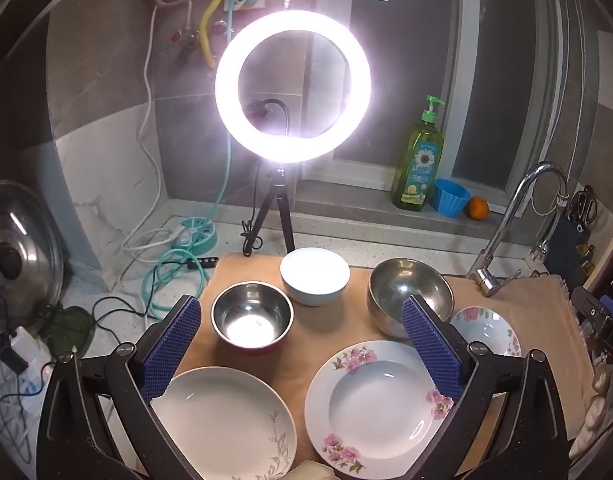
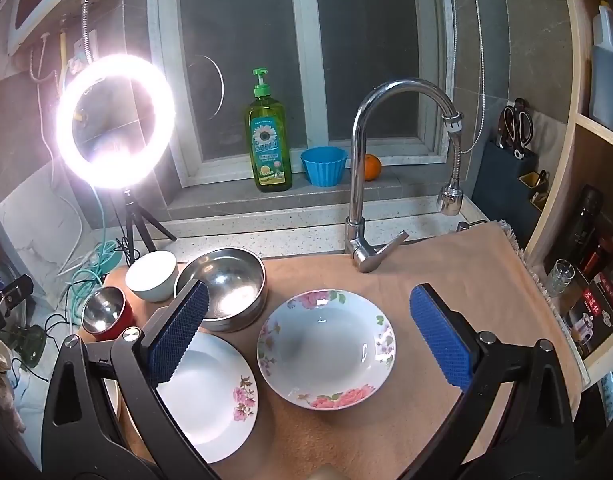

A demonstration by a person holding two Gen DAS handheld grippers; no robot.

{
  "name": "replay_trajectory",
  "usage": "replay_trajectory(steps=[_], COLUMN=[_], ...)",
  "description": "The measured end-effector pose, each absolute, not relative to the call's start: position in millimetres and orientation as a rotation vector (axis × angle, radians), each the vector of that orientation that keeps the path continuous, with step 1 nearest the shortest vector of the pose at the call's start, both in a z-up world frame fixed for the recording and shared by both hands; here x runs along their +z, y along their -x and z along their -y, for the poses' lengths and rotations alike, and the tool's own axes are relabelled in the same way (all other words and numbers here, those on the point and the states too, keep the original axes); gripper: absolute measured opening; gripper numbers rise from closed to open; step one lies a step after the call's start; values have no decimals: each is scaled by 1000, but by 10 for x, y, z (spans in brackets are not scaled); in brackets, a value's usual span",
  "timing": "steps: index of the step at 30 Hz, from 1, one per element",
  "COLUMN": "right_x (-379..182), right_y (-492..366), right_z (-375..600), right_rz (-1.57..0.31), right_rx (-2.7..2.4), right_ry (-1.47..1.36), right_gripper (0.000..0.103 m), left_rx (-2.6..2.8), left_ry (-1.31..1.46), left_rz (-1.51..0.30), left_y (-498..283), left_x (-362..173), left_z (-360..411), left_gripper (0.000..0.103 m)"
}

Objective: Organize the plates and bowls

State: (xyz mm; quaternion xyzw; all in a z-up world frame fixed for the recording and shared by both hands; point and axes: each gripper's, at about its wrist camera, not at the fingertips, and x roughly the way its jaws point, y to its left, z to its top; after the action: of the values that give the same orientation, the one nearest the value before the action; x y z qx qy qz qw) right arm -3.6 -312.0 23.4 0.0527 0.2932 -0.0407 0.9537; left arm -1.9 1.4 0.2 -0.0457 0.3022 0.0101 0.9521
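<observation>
On a tan cloth [image 1: 338, 328] lie a white plate with a grey leaf print [image 1: 226, 420], a pink-flowered plate [image 1: 382, 404] and a small flowered deep plate [image 1: 490, 330]. Behind them stand a small steel bowl with a red outside [image 1: 252, 316], a white bowl [image 1: 315, 280] and a large steel bowl [image 1: 406, 292]. My left gripper [image 1: 300, 332] is open and empty above the plates. My right gripper [image 2: 310, 320] is open and empty above the small flowered deep plate [image 2: 326, 346], with the pink-flowered plate [image 2: 214, 392], large steel bowl [image 2: 226, 288], white bowl [image 2: 152, 276] and small steel bowl [image 2: 104, 312] to its left.
A lit ring light on a tripod [image 1: 292, 84] stands behind the bowls. A faucet [image 2: 370, 184] rises at the cloth's far edge. A green soap bottle [image 2: 268, 140], blue cup [image 2: 324, 166] and orange [image 2: 372, 167] sit on the sill. Cables [image 1: 162, 272] and a pot lid [image 1: 18, 248] lie left; shelves [image 2: 586, 240] stand right.
</observation>
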Motion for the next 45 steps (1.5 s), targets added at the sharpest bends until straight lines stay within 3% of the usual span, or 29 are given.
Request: replay_trajectory(steps=[45], right_x=[132], right_y=[42], right_z=[3076], right_rz=[-613], right_rx=[-74], right_ry=[-110], right_gripper=[102], left_rx=[18], left_ry=[98], left_rz=[-621], left_y=[38], left_x=[26], left_z=[-29], left_gripper=[101])
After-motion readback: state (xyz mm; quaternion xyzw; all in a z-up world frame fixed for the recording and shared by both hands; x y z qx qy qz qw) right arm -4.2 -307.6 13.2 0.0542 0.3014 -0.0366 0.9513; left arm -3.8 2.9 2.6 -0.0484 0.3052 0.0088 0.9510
